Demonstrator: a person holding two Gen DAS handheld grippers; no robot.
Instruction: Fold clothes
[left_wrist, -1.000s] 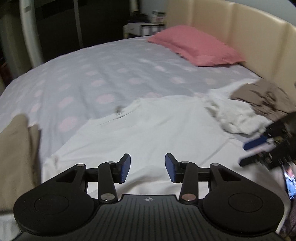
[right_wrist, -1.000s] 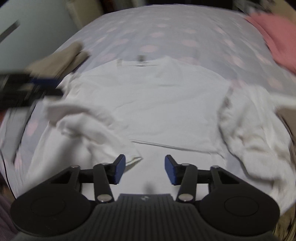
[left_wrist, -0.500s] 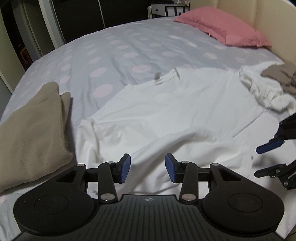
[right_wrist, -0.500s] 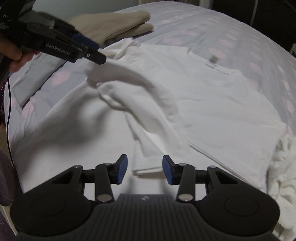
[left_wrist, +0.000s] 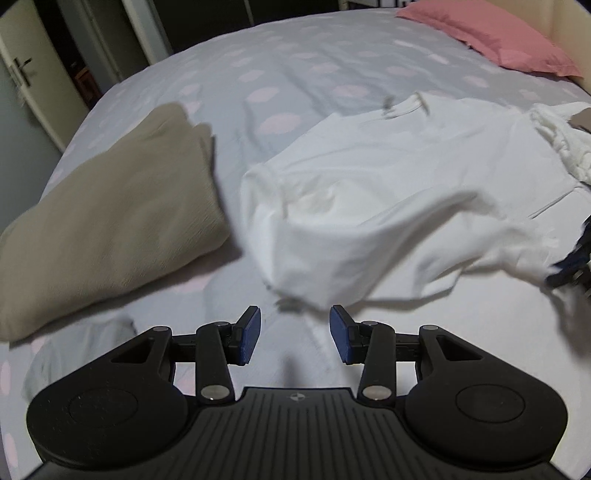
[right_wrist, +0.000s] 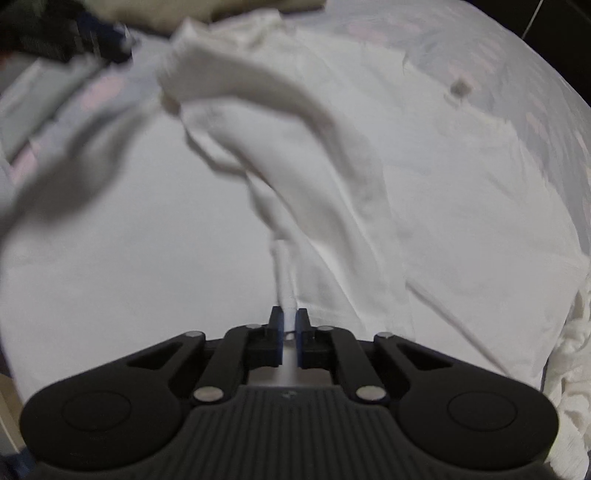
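While the right gripper (right_wrist: 290, 325) was closing its jaws on a bunched hem edge of the white T-shirt (left_wrist: 406, 177), the left gripper (left_wrist: 294, 334) hung with its fingers apart and nothing between them, just short of the shirt's lifted corner. That shirt lay spread on the dotted bedsheet (left_wrist: 258, 74), one side rumpled and raised, no fold yet made. A folded beige garment (left_wrist: 110, 206) sat beside it; a crumpled white pile (right_wrist: 565, 350) apparently waited.
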